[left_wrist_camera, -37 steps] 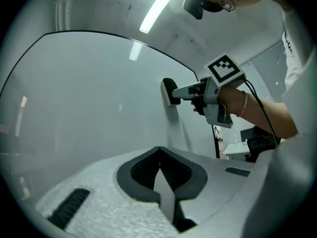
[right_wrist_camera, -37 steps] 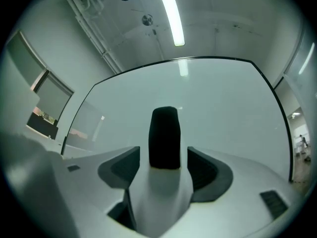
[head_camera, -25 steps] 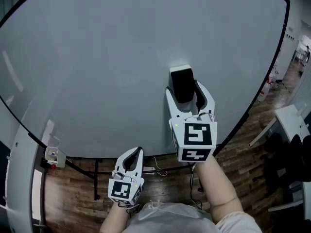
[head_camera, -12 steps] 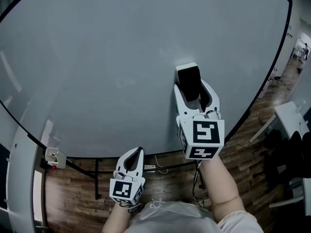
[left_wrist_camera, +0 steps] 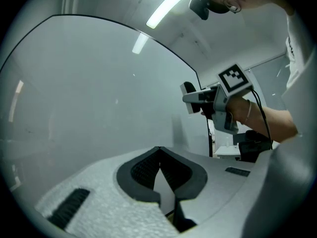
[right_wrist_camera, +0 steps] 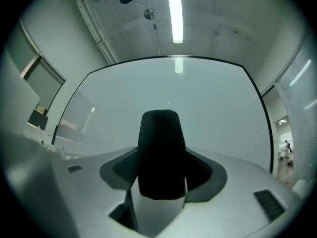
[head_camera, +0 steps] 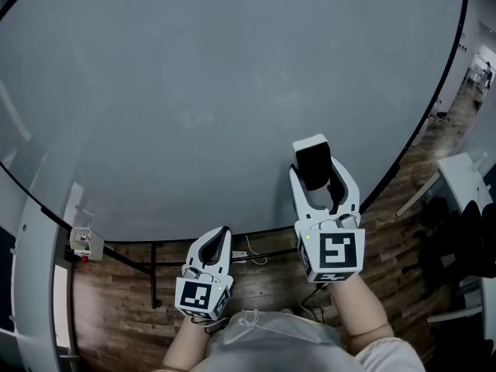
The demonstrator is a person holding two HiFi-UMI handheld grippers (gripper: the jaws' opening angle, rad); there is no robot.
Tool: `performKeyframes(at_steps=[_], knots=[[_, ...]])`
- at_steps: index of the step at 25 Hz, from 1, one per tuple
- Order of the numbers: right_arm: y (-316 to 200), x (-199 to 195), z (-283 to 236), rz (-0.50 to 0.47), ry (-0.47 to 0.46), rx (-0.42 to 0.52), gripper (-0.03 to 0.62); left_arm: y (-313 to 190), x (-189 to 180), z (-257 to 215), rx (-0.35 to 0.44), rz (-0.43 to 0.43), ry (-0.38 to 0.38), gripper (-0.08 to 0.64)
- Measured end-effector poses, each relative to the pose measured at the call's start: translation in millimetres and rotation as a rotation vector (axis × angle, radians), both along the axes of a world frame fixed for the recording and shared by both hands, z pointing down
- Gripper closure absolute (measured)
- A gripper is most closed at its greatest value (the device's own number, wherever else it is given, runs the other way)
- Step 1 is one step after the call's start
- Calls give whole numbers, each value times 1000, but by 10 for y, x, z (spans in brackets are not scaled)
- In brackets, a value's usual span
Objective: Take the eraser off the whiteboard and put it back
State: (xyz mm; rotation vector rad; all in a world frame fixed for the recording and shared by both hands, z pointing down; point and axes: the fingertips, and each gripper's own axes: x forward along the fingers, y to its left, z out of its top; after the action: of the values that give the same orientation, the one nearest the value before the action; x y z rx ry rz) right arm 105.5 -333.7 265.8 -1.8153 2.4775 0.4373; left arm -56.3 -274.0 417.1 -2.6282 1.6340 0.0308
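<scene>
Dim, grey fisheye views.
Ceiling strip light point(right_wrist_camera: 173, 11) at twelve o'clock reflects faintly on the whiteboard point(right_wrist_camera: 198, 108); corners vignette black, edges bend.

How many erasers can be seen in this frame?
1. The eraser is gripped between the jaws of the right hand-held gripper, in front of the whiteboard's lower right part. No other shows on the board; the left hand-held gripper is shut and empty.
</scene>
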Motion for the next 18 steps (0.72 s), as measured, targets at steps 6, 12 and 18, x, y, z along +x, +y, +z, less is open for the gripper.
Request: performKeyframes(at_steps=[6, 12, 18], knots=[[255, 182, 978, -22, -36, -143, 331, 81, 99, -60, 12, -4, -5, 545], [524, 211, 1732, -73, -89, -270, 331, 160, 201, 9, -4, -14, 7, 545], [590, 195, 1905, -96, -103, -310, 331, 202, 261, 88, -20, -16, -4, 545]])
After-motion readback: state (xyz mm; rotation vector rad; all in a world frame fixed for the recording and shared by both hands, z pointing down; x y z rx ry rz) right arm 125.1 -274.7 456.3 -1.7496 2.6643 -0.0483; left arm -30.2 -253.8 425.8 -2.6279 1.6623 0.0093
